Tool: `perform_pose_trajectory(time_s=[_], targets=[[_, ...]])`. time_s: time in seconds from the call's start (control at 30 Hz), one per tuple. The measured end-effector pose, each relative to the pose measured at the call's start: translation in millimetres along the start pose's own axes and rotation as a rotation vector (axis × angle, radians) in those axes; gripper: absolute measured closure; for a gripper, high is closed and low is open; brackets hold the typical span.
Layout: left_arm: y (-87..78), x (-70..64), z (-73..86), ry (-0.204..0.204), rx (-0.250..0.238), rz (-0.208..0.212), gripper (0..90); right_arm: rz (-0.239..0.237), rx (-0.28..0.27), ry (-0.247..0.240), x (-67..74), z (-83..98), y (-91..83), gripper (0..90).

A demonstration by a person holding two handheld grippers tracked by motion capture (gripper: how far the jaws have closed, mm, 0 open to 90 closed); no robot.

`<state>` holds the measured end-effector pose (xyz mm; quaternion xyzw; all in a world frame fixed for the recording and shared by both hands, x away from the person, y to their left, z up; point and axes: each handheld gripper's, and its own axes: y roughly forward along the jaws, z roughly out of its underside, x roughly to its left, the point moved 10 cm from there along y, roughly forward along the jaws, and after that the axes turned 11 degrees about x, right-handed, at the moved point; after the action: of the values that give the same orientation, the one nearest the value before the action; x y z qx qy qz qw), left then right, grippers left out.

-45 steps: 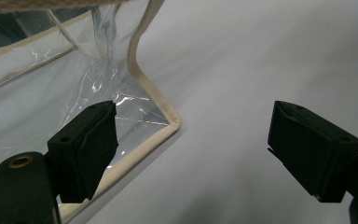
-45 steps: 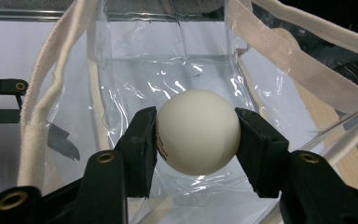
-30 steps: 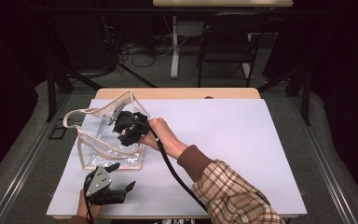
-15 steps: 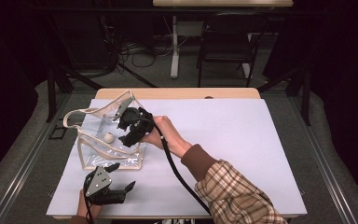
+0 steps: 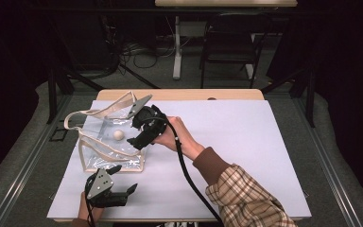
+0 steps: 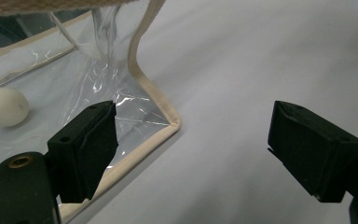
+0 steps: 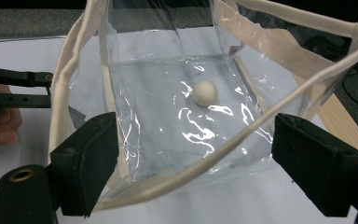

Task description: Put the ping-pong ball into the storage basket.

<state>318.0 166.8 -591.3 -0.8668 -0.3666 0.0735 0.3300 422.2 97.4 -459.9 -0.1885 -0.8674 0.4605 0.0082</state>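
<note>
1. The white ball (image 5: pixel 118 135) lies on the bottom of the clear bag (image 5: pixel 105 158), at the table's (image 5: pixel 246 142) left side.
2. The right gripper (image 5: pixel 139 134) hovers at the bag's mouth; its jaws have just been opening, nothing between them.
3. The left gripper (image 5: pixel 123 191) rests near the bag's front corner, jaws spread, empty.
4. The right gripper view shows the bag's cream strap (image 7: pixel 242 135) crossing before the ball.

High view above the table (image 5: pixel 246 142), looking forward and down; both tool views close on the shared clear bag (image 5: pixel 105 142).
</note>
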Motion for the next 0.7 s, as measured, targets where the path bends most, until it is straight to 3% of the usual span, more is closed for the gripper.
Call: perform_pose_trajectory(time_s=[0.37, 0.7], targets=[[-0.6, 0.2, 1.1, -0.005, 0.004, -0.005, 16.1, 0.013, -0.036, 0.017, -7.4, 16.4, -14.5, 11.0], [-0.5, 0.2, 1.1, -0.008, 0.006, -0.008, 16.1, 0.03, -0.027, 0.041, -12.9, 39.0, -23.2, 8.2]])
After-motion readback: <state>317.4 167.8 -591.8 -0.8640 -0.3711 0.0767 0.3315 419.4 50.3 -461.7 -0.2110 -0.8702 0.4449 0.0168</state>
